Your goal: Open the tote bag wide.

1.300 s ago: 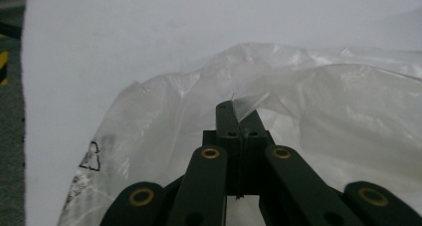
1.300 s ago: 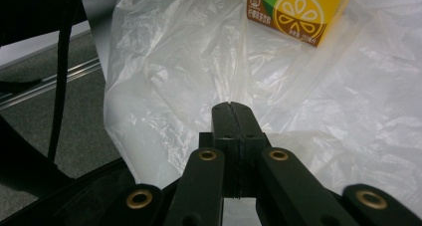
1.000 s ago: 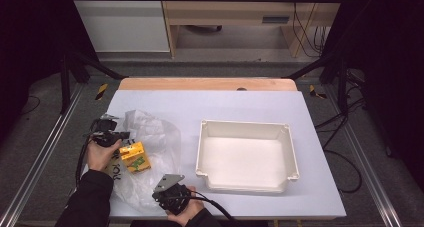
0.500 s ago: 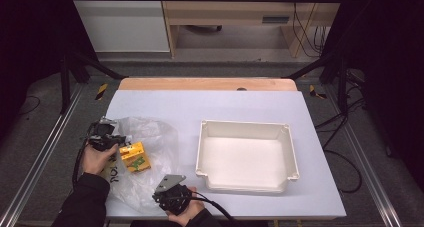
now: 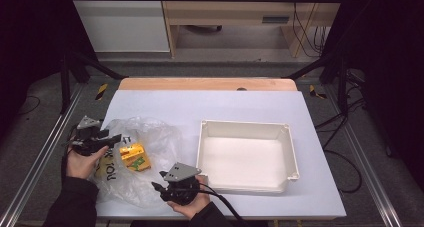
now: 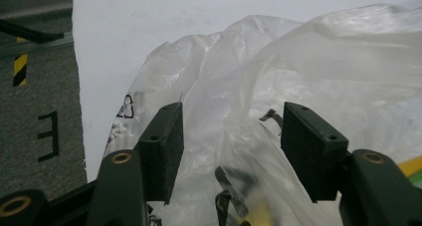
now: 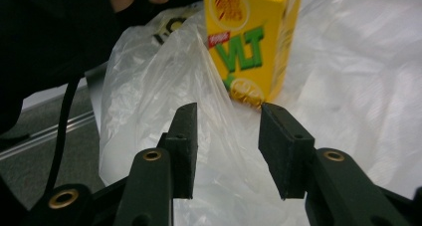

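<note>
Both grippers' jaws just opened: left gripper (image 5: 114,137) and right gripper (image 5: 156,186) released plastic bag (image 5: 150,137). Juice box (image 5: 135,156) lies inside; likely pulled out next.

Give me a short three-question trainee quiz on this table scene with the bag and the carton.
1. True or false: the yellow carton lies in the white tray.
2. Which is the plastic bag nearer: the table's left edge or right edge?
3. The left gripper is: A shut on the bag, B open with bag film between its jaws, C shut on the carton.

Key: 1 false, it lies with the bag. 2 left edge. 3 B; the jaws have just been opening.
</note>
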The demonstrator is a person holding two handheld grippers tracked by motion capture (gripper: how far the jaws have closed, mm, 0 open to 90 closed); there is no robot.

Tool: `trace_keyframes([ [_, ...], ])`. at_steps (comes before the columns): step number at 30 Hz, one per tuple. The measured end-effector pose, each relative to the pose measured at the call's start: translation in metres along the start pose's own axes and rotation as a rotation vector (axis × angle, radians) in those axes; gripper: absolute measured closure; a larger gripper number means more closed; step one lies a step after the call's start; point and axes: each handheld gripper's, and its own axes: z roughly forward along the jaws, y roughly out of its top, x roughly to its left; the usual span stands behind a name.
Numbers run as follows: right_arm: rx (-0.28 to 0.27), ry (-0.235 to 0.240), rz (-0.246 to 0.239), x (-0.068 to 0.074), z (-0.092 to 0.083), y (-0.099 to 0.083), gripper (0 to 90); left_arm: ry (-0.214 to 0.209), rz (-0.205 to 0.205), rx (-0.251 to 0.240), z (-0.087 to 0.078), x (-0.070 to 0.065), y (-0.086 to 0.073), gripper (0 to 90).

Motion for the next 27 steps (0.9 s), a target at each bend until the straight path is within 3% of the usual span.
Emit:
trace_keyframes([
  [7,-0.067,-0.047,0.007,-0.008,-0.011,0.010,60.6,-0.043,0.032,-0.073,-0.032,-0.009,-0.004,38.8],
  [16,-0.109,-0.098,0.005,-0.016,-0.022,0.017,58.2,-0.099,0.102,-0.179,-0.068,-0.033,0.003,36.9],
  [22,-0.140,-0.137,0.019,-0.024,-0.021,0.029,59.1,-0.100,0.115,-0.184,-0.085,-0.050,-0.004,37.2],
  [27,-0.167,-0.174,0.024,-0.029,-0.012,0.045,54.5,-0.094,0.114,-0.151,-0.096,-0.070,-0.029,35.0],
])
